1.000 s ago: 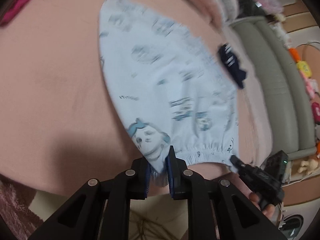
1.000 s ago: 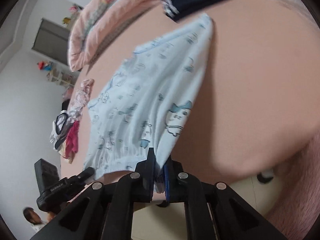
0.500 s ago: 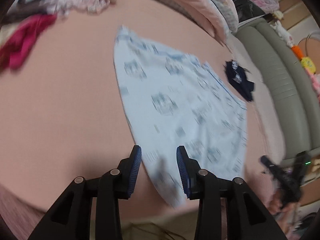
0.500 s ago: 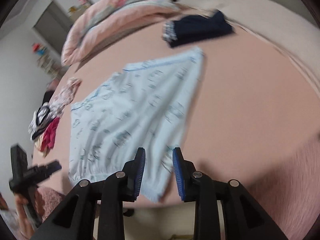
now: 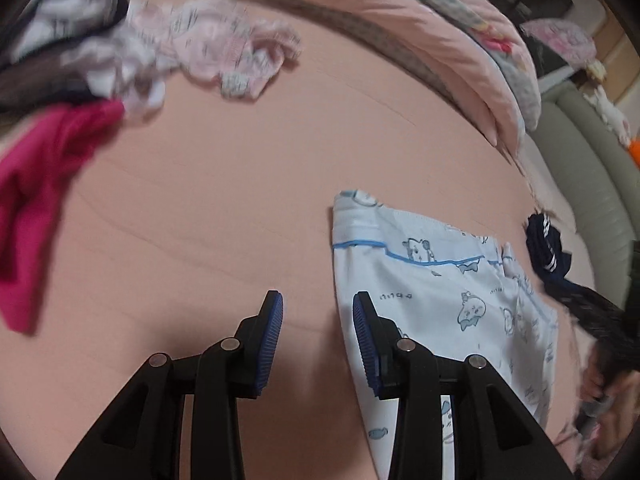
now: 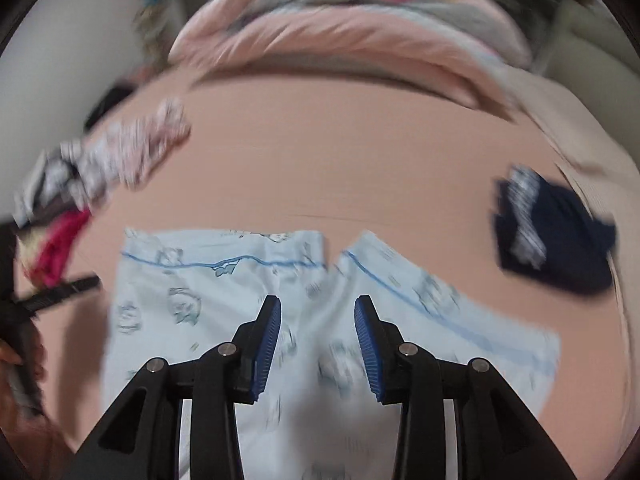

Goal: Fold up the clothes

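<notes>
You're working over a bed [image 5: 248, 184] covered in a plain peach sheet, and the light blue printed shorts [image 5: 452, 304] lie flat on it near your edge, both legs spread out in the right wrist view. To your left on the sheet sits a loose heap of clothes [image 5: 132, 52] with a magenta garment [image 5: 36, 184] trailing from it, while a folded navy garment [image 6: 552, 240] rests well apart on the right. A rolled pink quilt [image 5: 420, 32] lies along the far side.
</notes>
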